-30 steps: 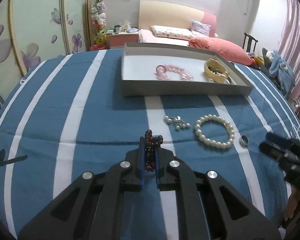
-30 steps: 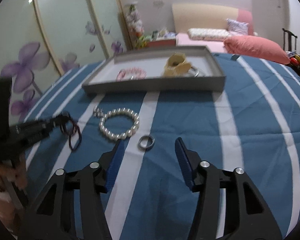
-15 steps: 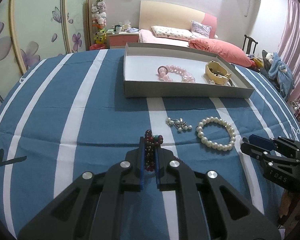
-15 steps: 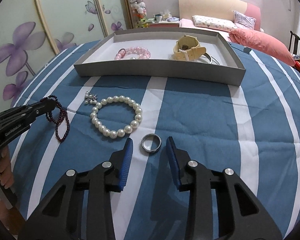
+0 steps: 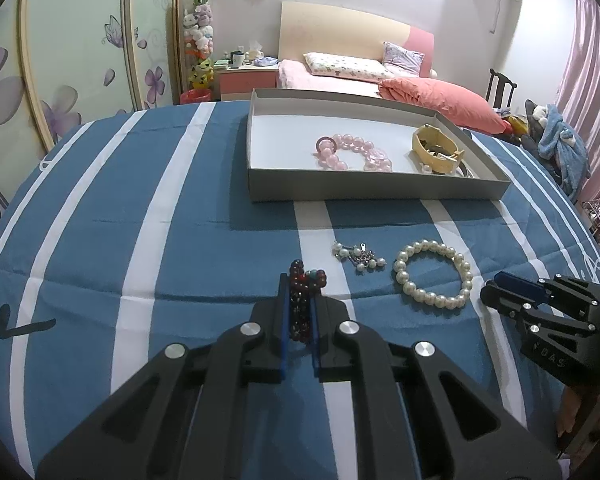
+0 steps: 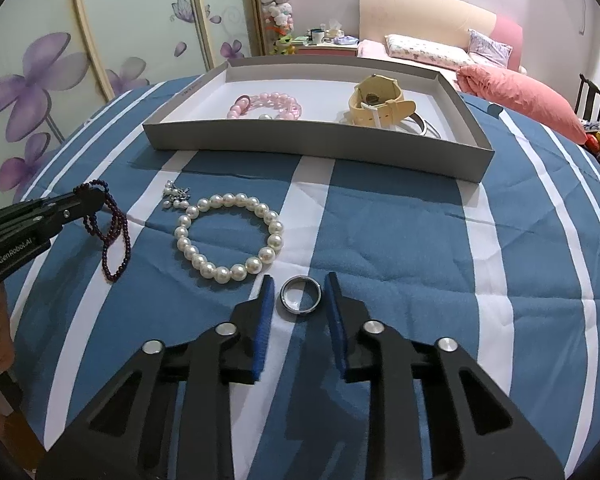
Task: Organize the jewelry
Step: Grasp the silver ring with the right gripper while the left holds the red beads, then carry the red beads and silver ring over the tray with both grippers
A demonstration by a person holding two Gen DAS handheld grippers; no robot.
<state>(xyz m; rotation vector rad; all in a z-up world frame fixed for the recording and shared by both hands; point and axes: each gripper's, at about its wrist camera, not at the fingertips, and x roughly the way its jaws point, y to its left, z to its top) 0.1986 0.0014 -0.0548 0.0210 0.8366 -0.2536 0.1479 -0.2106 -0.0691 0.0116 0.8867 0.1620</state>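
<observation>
Right gripper (image 6: 298, 300) has closed in around the ring (image 6: 300, 294); the left gripper (image 5: 299, 312) stays clamped on the dark beads (image 5: 302, 298).
Its jaws are still apart, flanking the thin steel ring low in the frame on the striped worktop (image 6: 400, 240); it could skid or flip when pinched. The dangling beads may snag the tray (image 6: 320, 148) wall, upper centre.

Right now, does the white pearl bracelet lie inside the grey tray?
No, the pearl bracelet lies on the striped cloth before the tray.
</observation>
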